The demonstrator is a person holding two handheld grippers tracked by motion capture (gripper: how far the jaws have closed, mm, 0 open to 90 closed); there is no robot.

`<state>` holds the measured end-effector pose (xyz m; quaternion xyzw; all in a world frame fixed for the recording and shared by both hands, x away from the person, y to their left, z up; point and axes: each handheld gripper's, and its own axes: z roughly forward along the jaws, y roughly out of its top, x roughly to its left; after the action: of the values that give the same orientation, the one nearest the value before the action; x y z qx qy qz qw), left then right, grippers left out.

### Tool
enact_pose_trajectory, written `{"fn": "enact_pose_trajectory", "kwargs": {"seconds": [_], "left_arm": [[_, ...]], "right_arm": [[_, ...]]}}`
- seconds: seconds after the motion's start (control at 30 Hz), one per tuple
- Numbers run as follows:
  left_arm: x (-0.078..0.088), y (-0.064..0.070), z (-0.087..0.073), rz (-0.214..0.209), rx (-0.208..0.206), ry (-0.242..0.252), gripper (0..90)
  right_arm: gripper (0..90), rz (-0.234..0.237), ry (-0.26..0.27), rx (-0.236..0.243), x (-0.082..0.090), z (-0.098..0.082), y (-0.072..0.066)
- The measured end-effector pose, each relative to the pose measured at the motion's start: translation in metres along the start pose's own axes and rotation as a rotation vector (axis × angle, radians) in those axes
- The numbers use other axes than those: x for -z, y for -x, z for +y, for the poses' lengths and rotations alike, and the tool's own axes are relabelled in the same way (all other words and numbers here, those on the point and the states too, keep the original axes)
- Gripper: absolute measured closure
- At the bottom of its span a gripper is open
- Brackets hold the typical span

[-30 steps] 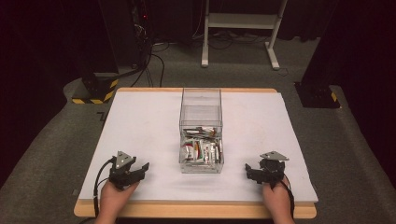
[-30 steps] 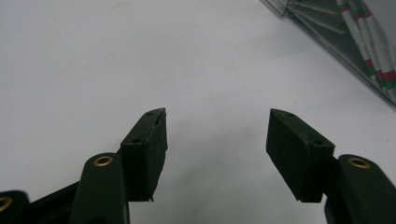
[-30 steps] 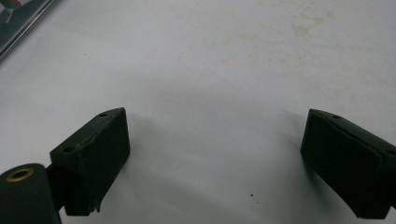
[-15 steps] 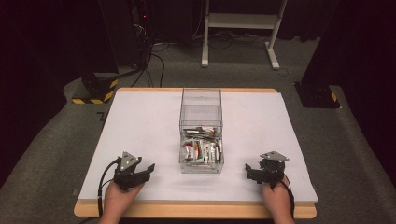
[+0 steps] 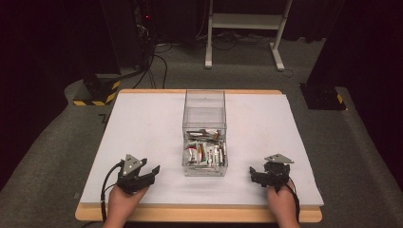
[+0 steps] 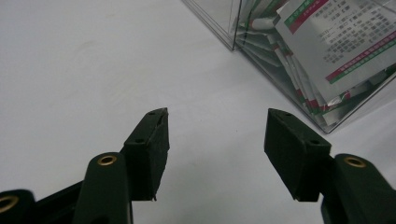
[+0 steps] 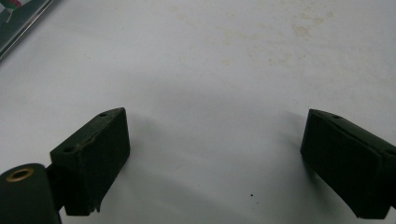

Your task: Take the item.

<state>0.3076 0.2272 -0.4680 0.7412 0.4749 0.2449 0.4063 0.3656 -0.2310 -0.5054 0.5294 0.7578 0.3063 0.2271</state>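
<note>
A clear plastic box (image 5: 204, 124) stands at the middle of the white table (image 5: 142, 123); several printed sachets (image 5: 204, 153) with red and green stripes fill its near half. My left gripper (image 5: 151, 174) rests near the front edge, left of the box, open and holding nothing. In the left gripper view its jaws (image 6: 217, 128) gape over bare table, with the box (image 6: 219, 23) and its sachets (image 6: 336, 42) up to the right. My right gripper (image 5: 253, 175) sits right of the box, open and holding nothing; between its jaws (image 7: 215, 140) lies bare table, with a box corner (image 7: 16, 21) at top left.
A white-framed stand (image 5: 244, 28) and dark equipment with cables (image 5: 142, 38) lie on the floor beyond the table's far edge. A yellow-black striped base (image 5: 95, 90) sits off the far left corner. The table's wooden front edge (image 5: 199, 213) runs just under both hands.
My left gripper has slid a little to the right, toward the box. The right gripper and the box have stayed still.
</note>
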Motion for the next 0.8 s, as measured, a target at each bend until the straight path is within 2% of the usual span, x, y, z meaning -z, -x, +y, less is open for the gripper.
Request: {"fn": "enact_pose_trajectory", "kwargs": {"seconds": [0.4, 0.8], "left_arm": [[0.005, 0.010, 0.008, -0.032, -0.002, 0.024, 41.6], [0.008, 0.017, 0.015, -0.045, -0.014, 0.040, 42.5]], "right_arm": [[7.9, -0.001, 0.001, -0.001, 0.000, 0.000, 0.000], [8.0, -0.001, 0.001, 0.000, 0.000, 0.000, 0.000]]}}
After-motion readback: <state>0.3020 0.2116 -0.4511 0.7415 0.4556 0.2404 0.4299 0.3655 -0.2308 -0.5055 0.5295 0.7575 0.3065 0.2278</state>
